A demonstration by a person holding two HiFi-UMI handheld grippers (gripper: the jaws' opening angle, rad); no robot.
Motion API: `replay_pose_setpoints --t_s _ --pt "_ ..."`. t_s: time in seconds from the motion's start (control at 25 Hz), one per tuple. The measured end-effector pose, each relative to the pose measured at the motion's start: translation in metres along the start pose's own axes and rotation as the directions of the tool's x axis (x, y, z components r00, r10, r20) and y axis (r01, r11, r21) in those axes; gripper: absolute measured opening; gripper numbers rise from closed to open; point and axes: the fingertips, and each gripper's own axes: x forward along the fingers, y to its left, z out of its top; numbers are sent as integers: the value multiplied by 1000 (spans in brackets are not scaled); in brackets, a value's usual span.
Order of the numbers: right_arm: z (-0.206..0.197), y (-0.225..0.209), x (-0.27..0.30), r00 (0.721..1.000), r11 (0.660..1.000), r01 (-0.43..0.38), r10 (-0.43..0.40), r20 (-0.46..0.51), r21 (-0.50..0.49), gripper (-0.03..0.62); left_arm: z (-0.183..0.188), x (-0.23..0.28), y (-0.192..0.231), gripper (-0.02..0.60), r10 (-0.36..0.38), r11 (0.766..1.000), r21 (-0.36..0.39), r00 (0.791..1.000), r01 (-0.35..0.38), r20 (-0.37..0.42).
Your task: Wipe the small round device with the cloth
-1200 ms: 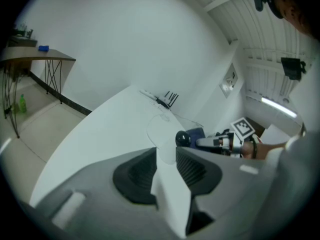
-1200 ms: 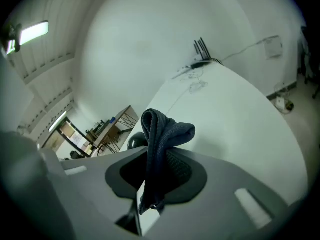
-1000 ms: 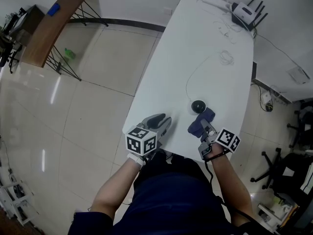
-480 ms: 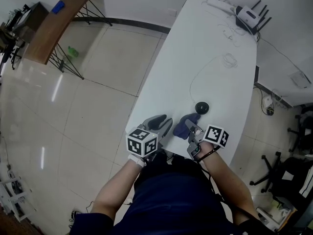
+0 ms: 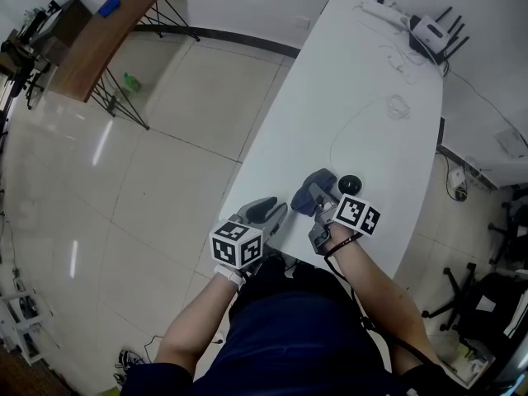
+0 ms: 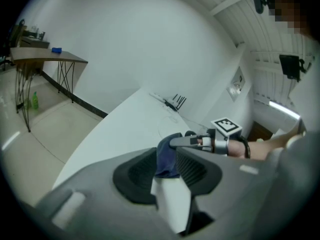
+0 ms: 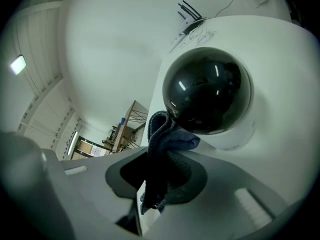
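Head view: the right gripper [image 5: 317, 205], its fingers pinching the blue cloth [image 5: 313, 186], has swept from the near right of the small round device [image 5: 350, 183] to its left, with the cloth against the dome on the counter [image 5: 363, 97]. The left gripper [image 5: 271, 210] rests nearby, fingers spread and empty.

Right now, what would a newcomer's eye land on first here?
The glossy black dome-shaped device on the long white table, near its close end, fills the right gripper view. The dark blue cloth is clamped in the right gripper, bunched beside the dome; the left gripper hovers open nearby.
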Motion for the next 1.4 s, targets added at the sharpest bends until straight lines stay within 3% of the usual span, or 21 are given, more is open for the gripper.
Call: replay_pose_setpoints --t_s 0.28,0.52,0.64,0.8,0.92,1.04,1.12,1.16,1.28,1.4 --pt "-31 -4 -30 993 997 2 -12 -117 -82 72 0 17 -13 120 -45 999 18 999 46 -27" --pt "-38 -33 -78 990 998 26 -33 -135 -49 72 1 50 -43 120 -121 990 62 990 126 -79" --pt "-39 -48 -99 984 994 35 -52 -171 -101 72 -3 67 -58 120 -148 983 96 982 159 -117" --pt "-12 -73 -121 973 970 72 -119 -196 -234 72 -6 88 -74 120 -170 972 135 972 192 -163" --pt "28 -89 -128 965 925 120 -194 -176 -359 72 -11 100 -80 121 -179 967 143 964 209 -199" --pt "63 -84 -116 967 889 68 -171 -190 -453 72 -18 110 -82 133 -180 963 156 953 221 -242" --pt "76 -75 -101 957 841 -20 -140 -254 -540 72 -22 114 -82 137 -178 959 169 947 228 -267" --pt "79 -71 -93 944 801 -76 -135 -302 -593 72 -24 116 -82 138 -177 956 178 944 232 -279" --pt "83 -67 -74 872 621 -243 -196 -448 -745 72 -29 119 -80 143 -161 944 227 936 238 -311" --pt "85 -67 -62 800 454 -378 -278 -532 -806 72 -36 124 -72 149 -122 920 315 936 231 -331"
